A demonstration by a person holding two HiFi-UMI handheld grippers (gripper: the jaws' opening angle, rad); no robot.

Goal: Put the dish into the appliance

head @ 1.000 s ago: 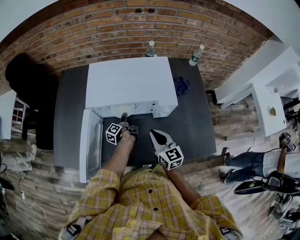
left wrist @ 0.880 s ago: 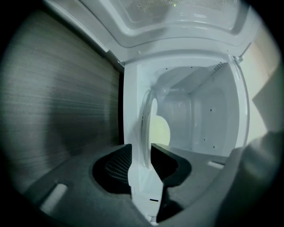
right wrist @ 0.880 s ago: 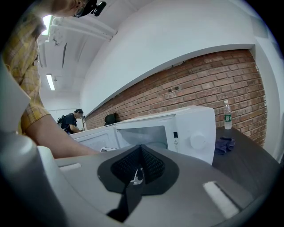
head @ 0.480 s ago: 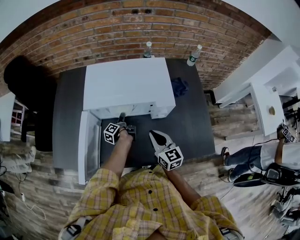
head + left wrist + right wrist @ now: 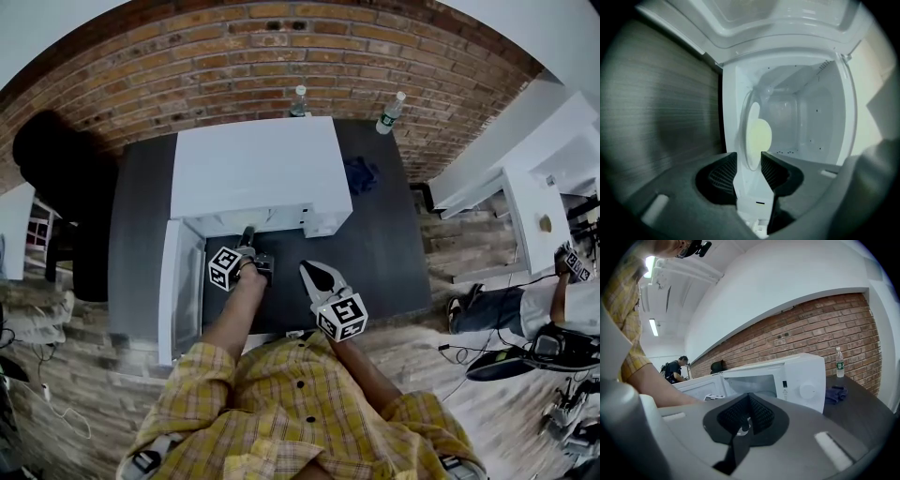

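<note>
As our left gripper has just been opening wide around the dish inside the microwave, placing looks done; right gripper closed, empty

My left gripper reaches out in front of me, tipped a little down. Its jaws have just been opening and now stand wide apart. The edge of the dish is between them, but the pads do not squeeze it. My left arm is stretched out, bare below the rolled sleeve. My right gripper hangs beside it, nearer to me, with its jaws pressed together and nothing in them. My right arm is bent.
</note>
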